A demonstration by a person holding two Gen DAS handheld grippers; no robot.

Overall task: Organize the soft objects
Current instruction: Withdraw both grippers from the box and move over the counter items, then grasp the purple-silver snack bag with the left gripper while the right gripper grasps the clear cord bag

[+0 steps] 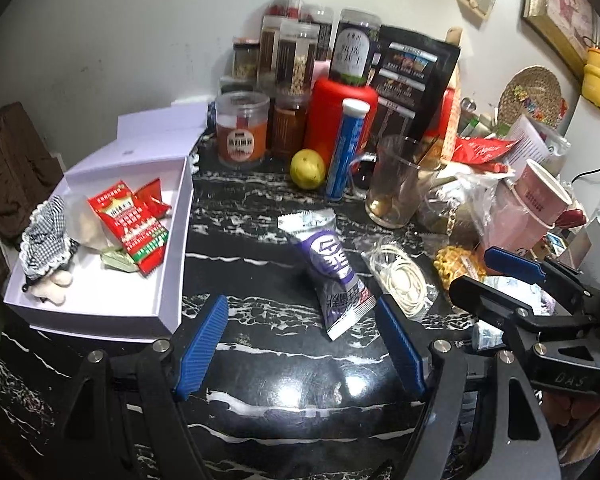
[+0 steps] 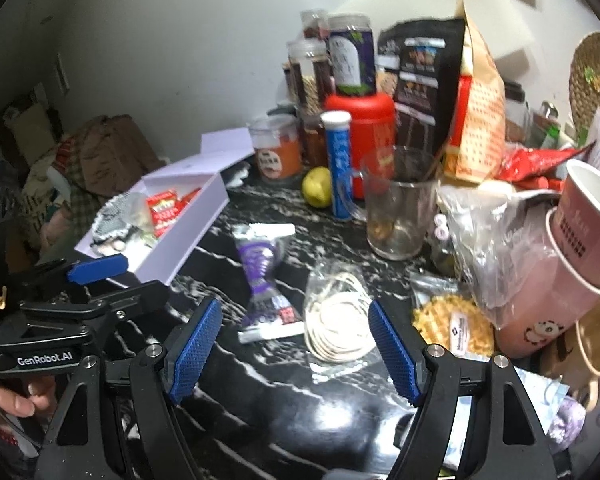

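Purple-and-silver snack packet (image 1: 332, 270) lies on the black marble-patterned countertop (image 1: 260, 360) just ahead of the left gripper (image 1: 302, 344), whose blue-padded jaws stand wide apart and hold nothing. The packet's long axis runs from its crimped silver end, farther from the gripper and toward the jars, down to its printed end, which sits close by the gripper's right pad. Its middle is purple with white lettering, and it looks crumpled and slightly twisted.

From the other wrist, the right gripper (image 2: 296, 346) also stands open and empty, with the same packet and a clear bag of coiled white cord (image 2: 338, 326) lying side by side between and beyond its fingers.

To the left sits an open white box (image 1: 172, 248) holding red sachets (image 1: 134, 224), a checkered cloth item (image 1: 46, 236) and a small plush toy (image 1: 54, 286). Farther back stand a glass mug (image 1: 396, 182), a blue tube (image 1: 346, 148), a lemon (image 1: 308, 168) and stacked jars (image 1: 242, 130).
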